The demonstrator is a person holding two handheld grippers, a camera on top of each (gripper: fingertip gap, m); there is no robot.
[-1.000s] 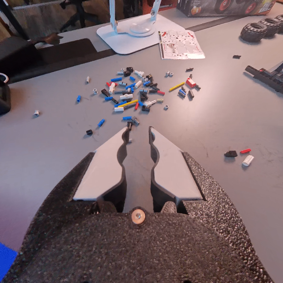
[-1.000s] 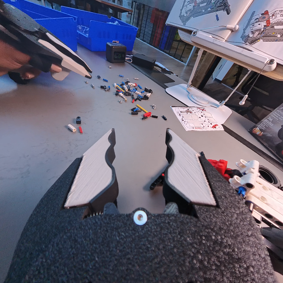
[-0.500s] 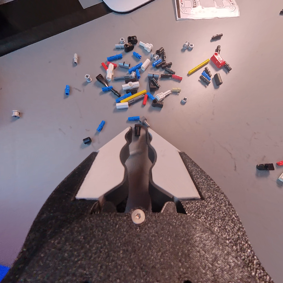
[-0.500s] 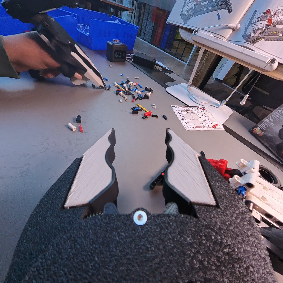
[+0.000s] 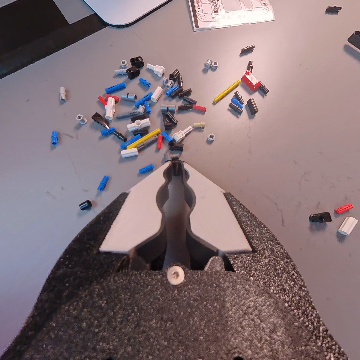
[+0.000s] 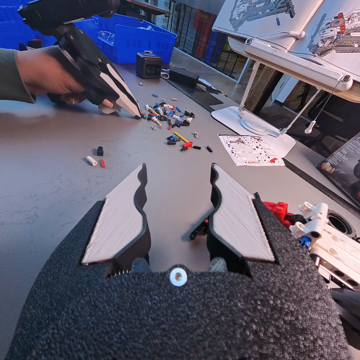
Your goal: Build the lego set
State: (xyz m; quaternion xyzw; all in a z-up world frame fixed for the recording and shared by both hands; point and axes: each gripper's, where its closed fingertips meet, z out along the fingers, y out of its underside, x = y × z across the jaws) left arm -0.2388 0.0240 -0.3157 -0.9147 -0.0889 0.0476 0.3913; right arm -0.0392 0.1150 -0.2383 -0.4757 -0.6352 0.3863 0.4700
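Grey table [image 5: 292,155], scattered pegs [image 5: 144,116]

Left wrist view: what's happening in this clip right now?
A person is building a lego set with two hand-held grippers. The left hand-held gripper has its tips closed on a small black pin at the near edge of the parts pile on the grey table. The right hand-held gripper is open and empty, beside the partly built model.
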